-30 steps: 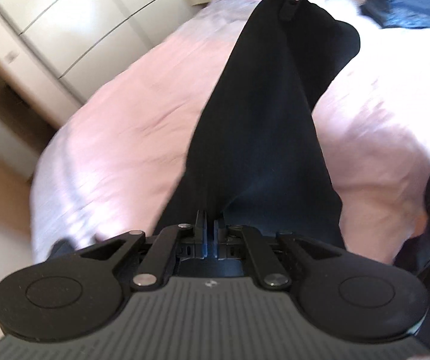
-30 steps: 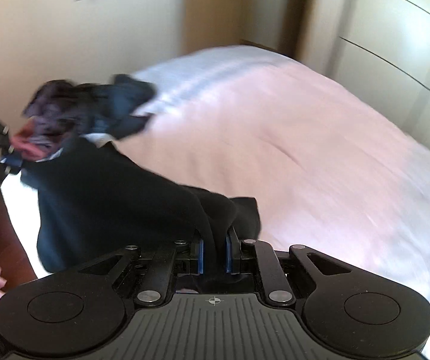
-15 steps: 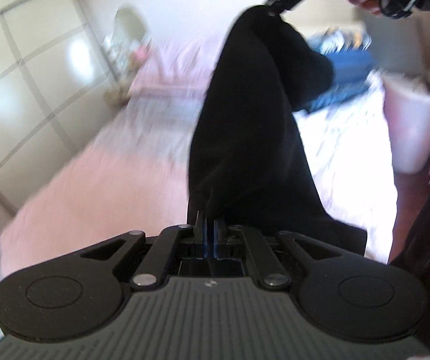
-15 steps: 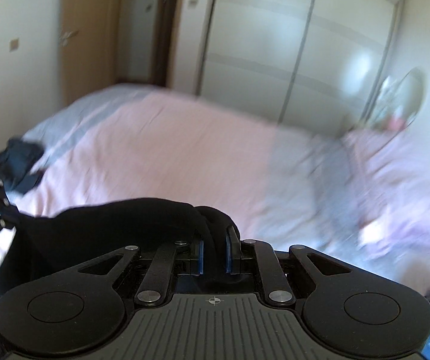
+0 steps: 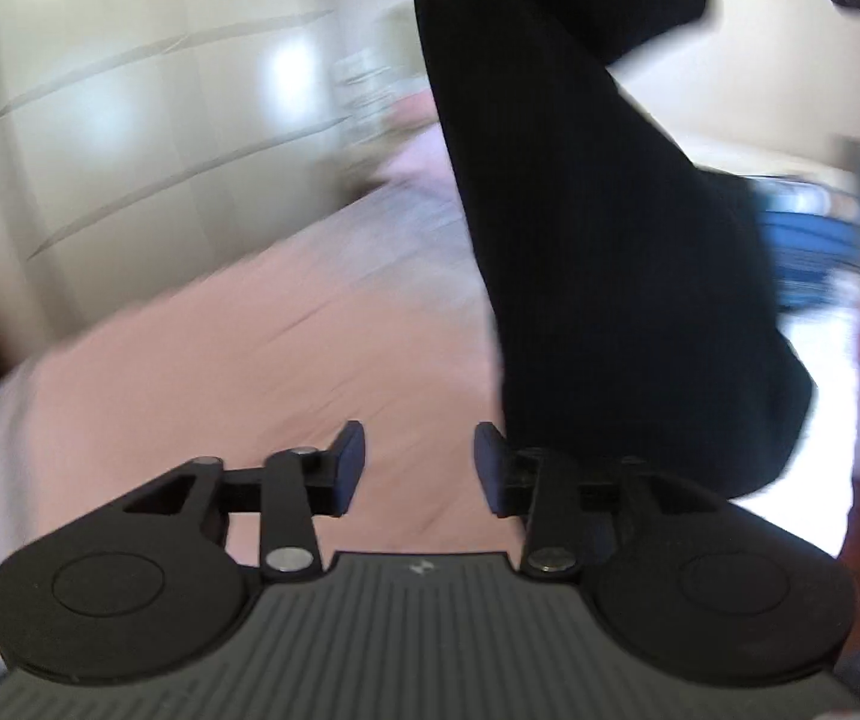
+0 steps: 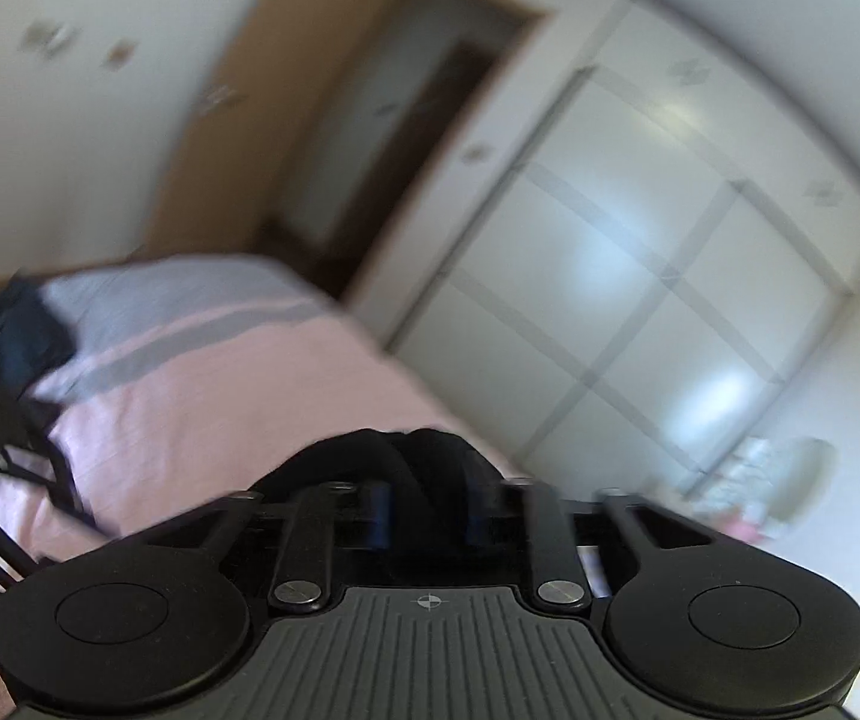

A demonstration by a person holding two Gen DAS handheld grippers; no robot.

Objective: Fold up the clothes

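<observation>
A black garment (image 5: pixel 598 228) hangs in the air over the pink bed (image 5: pixel 237 360) in the left wrist view, held from above at the top right. My left gripper (image 5: pixel 419 468) is open and empty; the cloth hangs just behind its right finger (image 5: pixel 490 468). In the right wrist view my right gripper (image 6: pixel 426 516) has its jaws a little apart with a bunch of the black garment (image 6: pixel 411 456) between them, raised above the bed (image 6: pixel 201 396). Both views are blurred by motion.
White wardrobe doors (image 6: pixel 640 276) run along the far side of the bed, with a wooden door (image 6: pixel 321 138) to their left. A pile of dark clothes (image 6: pixel 15 336) lies on the bed's left end. Blue clothes (image 5: pixel 802 252) lie behind the hanging garment.
My left gripper has opened and let go of the black garment, which now hangs from the right gripper. Both grippers have swung upward; the right jaws have parted slightly.
</observation>
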